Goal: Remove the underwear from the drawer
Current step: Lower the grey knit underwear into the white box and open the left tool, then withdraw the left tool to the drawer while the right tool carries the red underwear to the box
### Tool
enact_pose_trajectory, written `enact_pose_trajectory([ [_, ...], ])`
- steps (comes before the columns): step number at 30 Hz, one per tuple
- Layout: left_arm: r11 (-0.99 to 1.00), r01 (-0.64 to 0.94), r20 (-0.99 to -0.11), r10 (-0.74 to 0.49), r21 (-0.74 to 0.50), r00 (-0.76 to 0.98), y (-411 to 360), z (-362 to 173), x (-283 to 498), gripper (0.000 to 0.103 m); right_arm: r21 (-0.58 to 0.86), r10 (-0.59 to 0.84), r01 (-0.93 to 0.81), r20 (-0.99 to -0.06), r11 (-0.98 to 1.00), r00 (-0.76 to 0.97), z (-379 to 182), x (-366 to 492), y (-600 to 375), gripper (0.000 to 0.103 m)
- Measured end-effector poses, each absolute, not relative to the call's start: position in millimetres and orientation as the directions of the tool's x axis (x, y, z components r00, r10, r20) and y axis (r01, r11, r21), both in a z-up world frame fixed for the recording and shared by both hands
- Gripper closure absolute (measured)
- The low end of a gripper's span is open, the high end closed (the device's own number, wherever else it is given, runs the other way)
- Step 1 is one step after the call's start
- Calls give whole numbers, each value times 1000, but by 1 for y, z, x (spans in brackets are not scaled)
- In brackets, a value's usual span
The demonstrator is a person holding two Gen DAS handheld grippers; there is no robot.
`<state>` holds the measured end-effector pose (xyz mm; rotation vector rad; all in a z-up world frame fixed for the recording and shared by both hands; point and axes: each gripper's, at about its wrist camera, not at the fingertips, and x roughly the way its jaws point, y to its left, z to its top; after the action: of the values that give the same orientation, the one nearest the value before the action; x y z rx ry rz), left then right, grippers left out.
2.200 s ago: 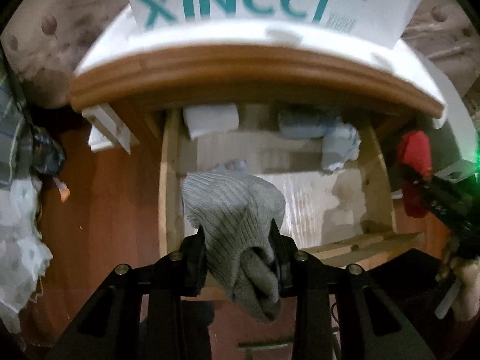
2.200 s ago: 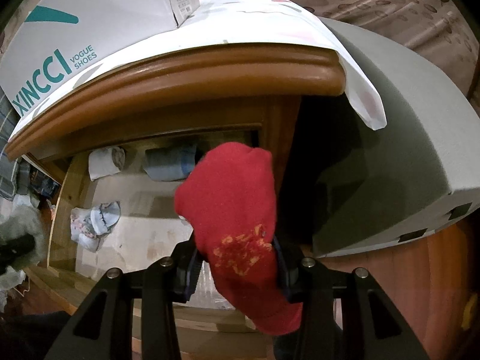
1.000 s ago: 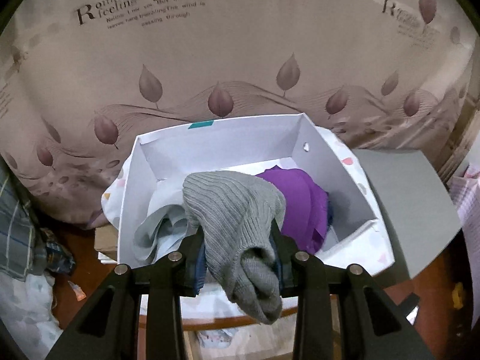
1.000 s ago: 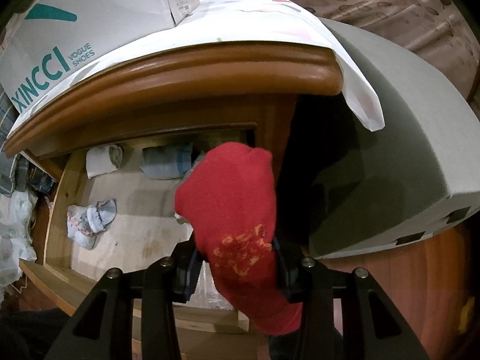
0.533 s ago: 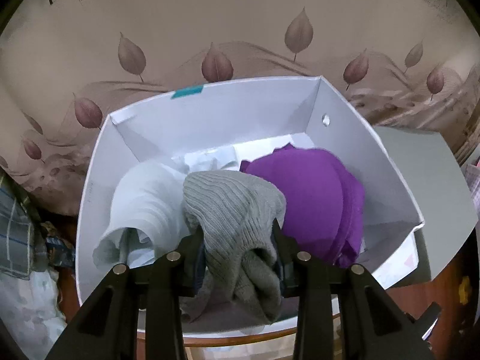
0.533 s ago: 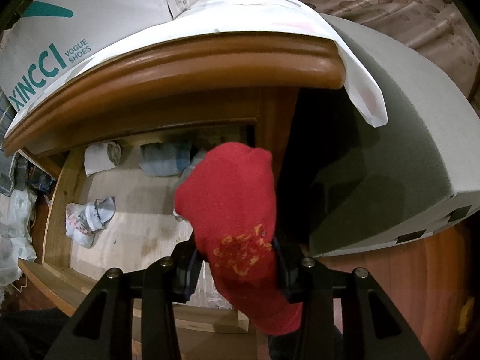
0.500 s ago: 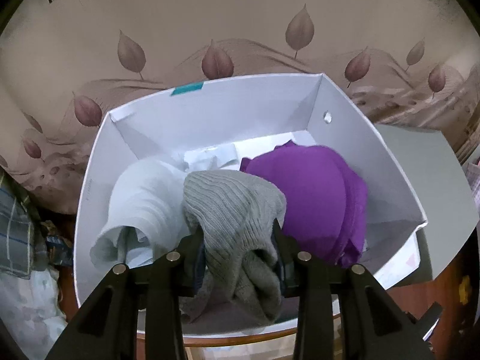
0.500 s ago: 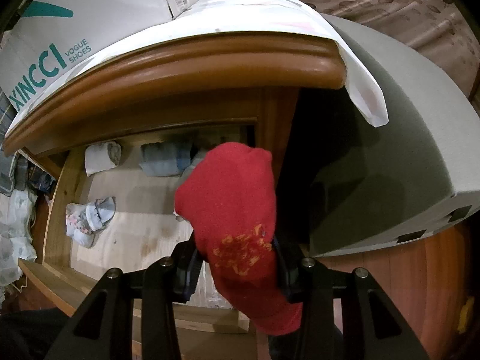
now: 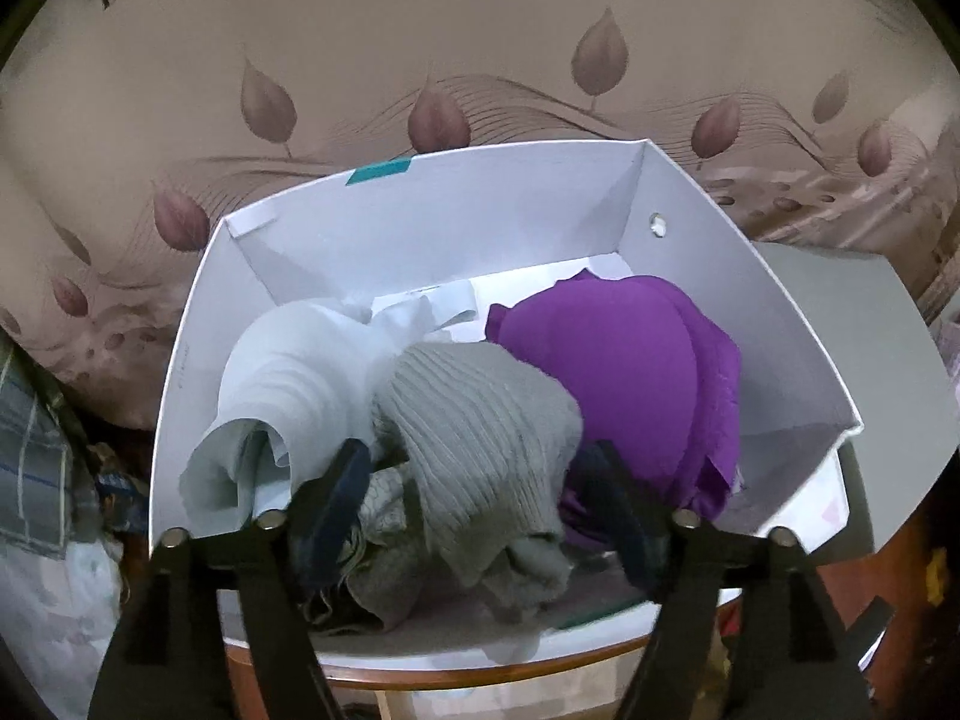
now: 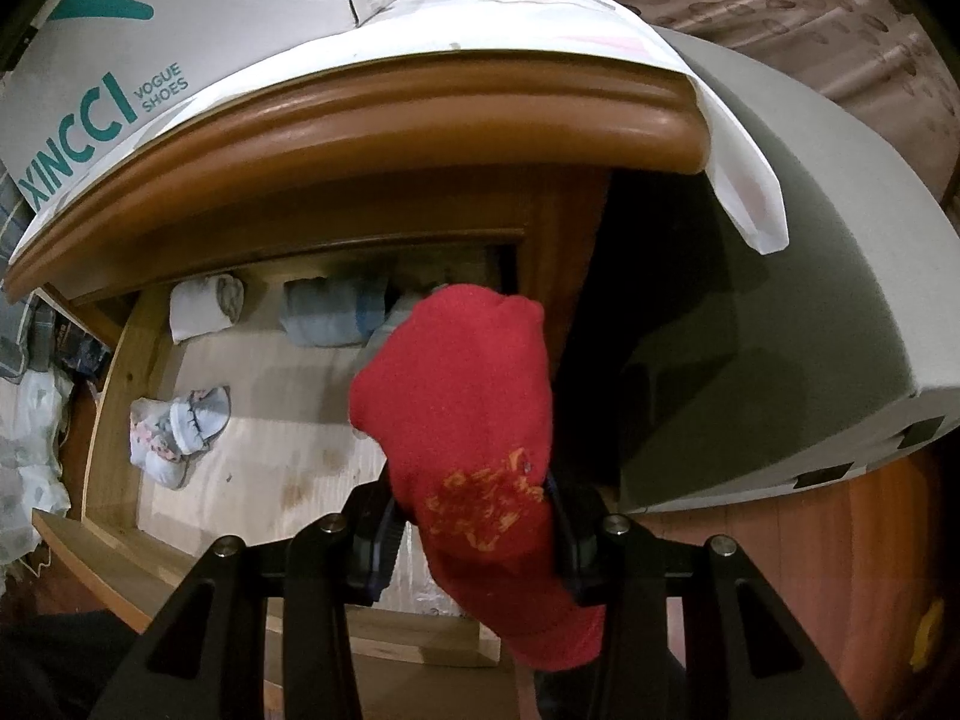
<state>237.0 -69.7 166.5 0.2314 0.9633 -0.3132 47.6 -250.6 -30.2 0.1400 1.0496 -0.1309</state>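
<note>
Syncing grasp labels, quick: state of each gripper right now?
Left gripper: open, jaws just opened, grey knit garment loose between them over the white box.
Right gripper: shut on red garment.

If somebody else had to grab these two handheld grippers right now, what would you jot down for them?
Left gripper: fingers just opened over the white box; grey knit piece released into it, beside a purple piece and a white one.
Right gripper: shut on the red piece, above the open drawer.
Left to do: box the red piece; folded items and a small patterned bundle remain in the drawer.
</note>
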Motion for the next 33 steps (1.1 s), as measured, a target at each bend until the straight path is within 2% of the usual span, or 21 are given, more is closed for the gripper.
enact_pose_trajectory([
  [14,921,390,-775,-232,20,588,-60,206,198,13,35,-52,165,-869,986,493,-31,48,-248,61],
  [19,920,391,-772,-230,26,592,-56,214,178,13,27,-56,160,-868,987,493,-32,49,-246,61],
  [24,930,357,-720,-186,91,669,-42,223,137,13,19,-57,149,-870,989,490,-32,50,-243,61],
  [27,935,332,-696,-156,124,700,-27,216,109,11,15,-55,141,-873,990,484,-33,50,-239,61],
  [33,959,271,-709,-133,84,692,7,171,75,11,27,-37,125,-878,992,478,-33,49,-232,61],
])
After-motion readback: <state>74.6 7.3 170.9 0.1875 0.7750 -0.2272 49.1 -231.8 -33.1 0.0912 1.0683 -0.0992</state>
